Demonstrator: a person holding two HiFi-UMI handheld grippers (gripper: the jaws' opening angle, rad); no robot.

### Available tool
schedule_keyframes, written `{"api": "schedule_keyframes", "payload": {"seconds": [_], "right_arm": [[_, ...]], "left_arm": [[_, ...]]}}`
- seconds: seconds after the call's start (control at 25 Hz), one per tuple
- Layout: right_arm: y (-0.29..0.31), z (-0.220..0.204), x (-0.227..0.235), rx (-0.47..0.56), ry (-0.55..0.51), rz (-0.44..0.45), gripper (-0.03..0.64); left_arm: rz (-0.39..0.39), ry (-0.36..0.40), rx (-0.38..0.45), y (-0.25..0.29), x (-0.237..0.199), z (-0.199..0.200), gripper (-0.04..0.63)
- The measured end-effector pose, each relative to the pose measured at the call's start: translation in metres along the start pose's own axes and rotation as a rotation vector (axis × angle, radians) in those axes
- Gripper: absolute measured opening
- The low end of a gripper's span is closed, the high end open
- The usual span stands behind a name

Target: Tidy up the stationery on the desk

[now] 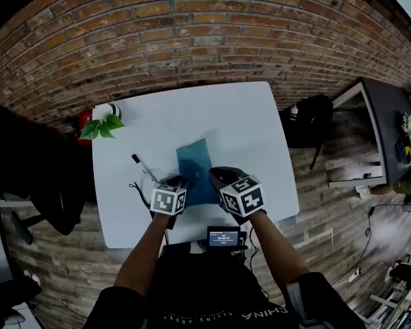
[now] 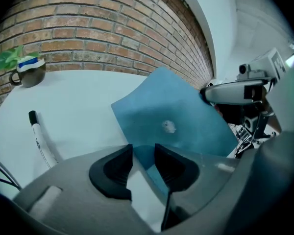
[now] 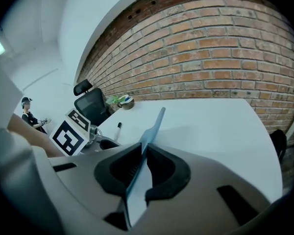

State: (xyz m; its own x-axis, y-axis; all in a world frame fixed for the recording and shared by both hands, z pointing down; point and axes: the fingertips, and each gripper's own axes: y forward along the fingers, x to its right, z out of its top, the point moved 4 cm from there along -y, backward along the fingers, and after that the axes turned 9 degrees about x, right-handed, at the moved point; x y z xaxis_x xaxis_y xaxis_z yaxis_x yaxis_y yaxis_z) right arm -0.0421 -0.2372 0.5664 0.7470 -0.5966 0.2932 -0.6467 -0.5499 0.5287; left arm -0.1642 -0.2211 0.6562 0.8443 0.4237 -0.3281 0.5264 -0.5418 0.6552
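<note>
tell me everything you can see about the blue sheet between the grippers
The blue sheet is thin, plain and rectangular. It looks like flexible plastic or card and has a small pale spot on its face. It lies around the middle of the white table, with one side raised and slightly bowed. The right gripper is shut on its near edge. One corner sits inside the left gripper, whose jaws are open.

An office-like room: white desk (image 1: pixel 250 118) against a brick wall (image 1: pixel 192 40), black office chair (image 3: pixel 90 104), wood-plank floor (image 1: pixel 329 211).
</note>
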Motion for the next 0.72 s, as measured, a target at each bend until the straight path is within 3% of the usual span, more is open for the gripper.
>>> {"api": "schedule_keyframes", "payload": {"seconds": [0.24, 0.4, 0.6, 0.72], "right_arm": [[0.003, 0.015, -0.022, 0.017, -0.038, 0.020, 0.048], [0.005, 0.020, -0.032, 0.020, -0.058, 0.019, 0.048], [0.004, 0.021, -0.037, 0.024, -0.075, 0.015, 0.049], [0.005, 0.023, -0.041, 0.026, -0.085, 0.016, 0.048]], "left_arm": [[-0.028, 0.043, -0.001, -0.007, -0.002, 0.003, 0.135], [-0.074, 0.018, 0.006, -0.014, -0.001, 0.005, 0.137], [-0.109, -0.027, 0.094, -0.035, 0.003, 0.033, 0.137], [-0.139, -0.097, 0.175, -0.051, 0.004, 0.060, 0.137]]}}
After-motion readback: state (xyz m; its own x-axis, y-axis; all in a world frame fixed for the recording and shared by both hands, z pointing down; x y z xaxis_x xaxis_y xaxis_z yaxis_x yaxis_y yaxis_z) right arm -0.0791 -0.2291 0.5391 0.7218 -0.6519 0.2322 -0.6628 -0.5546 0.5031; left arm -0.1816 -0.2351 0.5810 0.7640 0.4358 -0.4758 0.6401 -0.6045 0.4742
